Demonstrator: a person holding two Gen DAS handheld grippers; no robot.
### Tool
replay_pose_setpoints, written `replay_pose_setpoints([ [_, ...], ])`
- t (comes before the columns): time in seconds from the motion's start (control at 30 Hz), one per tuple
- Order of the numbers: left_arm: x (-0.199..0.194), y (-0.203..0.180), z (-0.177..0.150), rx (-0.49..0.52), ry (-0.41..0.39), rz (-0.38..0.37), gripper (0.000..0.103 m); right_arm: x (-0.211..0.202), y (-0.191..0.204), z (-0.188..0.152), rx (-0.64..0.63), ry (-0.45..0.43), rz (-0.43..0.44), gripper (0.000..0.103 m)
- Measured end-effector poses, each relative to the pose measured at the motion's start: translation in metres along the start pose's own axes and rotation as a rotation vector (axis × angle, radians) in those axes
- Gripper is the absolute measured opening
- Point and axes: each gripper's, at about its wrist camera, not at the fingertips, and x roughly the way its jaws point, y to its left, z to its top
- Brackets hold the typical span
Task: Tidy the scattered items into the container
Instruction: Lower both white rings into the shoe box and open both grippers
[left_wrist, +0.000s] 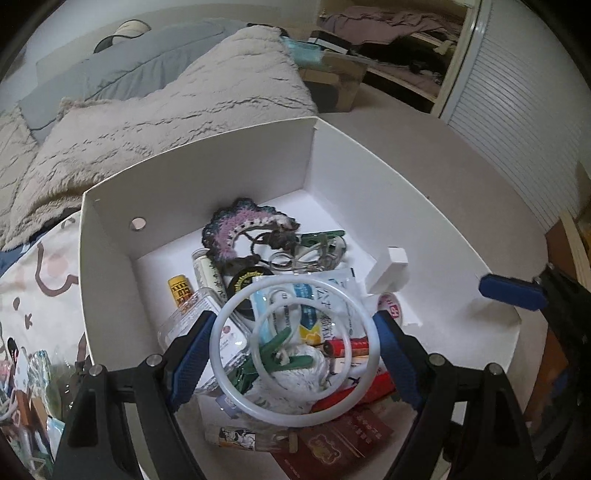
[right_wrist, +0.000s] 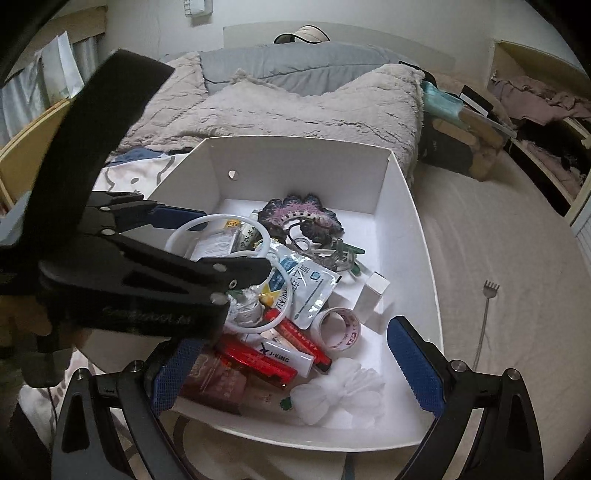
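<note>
A white cardboard box (left_wrist: 332, 162) (right_wrist: 413, 206) sits on the bed, filled with several small items. In the left wrist view my left gripper (left_wrist: 293, 354) hangs over the box with its jaws spread wide on either side of two white plastic rings (left_wrist: 369, 354); whether the pads touch the large ring is hard to tell. The rings lie on the pile over a green clothes peg (left_wrist: 280, 354). My left gripper also shows in the right wrist view (right_wrist: 218, 240). My right gripper (right_wrist: 295, 365) is open and empty above the box's near edge, over a white pom-pom (right_wrist: 340, 391).
Inside the box lie a crochet piece (left_wrist: 236, 225), a mask packet (right_wrist: 306, 284), tape roll (right_wrist: 340, 328), red lighters (right_wrist: 258, 362) and a small white carton (right_wrist: 373, 291). Loose items (left_wrist: 26, 384) lie left of the box. A back scratcher (right_wrist: 485, 321) lies on the bed to the right.
</note>
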Motion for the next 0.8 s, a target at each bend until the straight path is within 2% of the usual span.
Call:
replay_pose_setpoints([
  [0.07, 0.003, 0.005, 0.001, -0.032, 0.018, 0.002, 0.087, 0.0, 0.0, -0.001, -0.001, -0.001, 0.002, 0.099],
  [0.17, 0.003, 0.008, 0.0, -0.044, 0.021, 0.009, 0.098, -0.001, 0.0, -0.003, 0.0, -0.004, 0.002, 0.099],
  [0.6, -0.017, 0.001, -0.01, -0.028, -0.034, -0.025, 0.098, -0.004, 0.002, -0.002, 0.035, -0.021, -0.014, 0.099],
  [0.8, -0.037, 0.0, -0.014, -0.004, -0.112, -0.031, 0.098, -0.006, 0.004, -0.002, 0.047, -0.033, -0.024, 0.099],
])
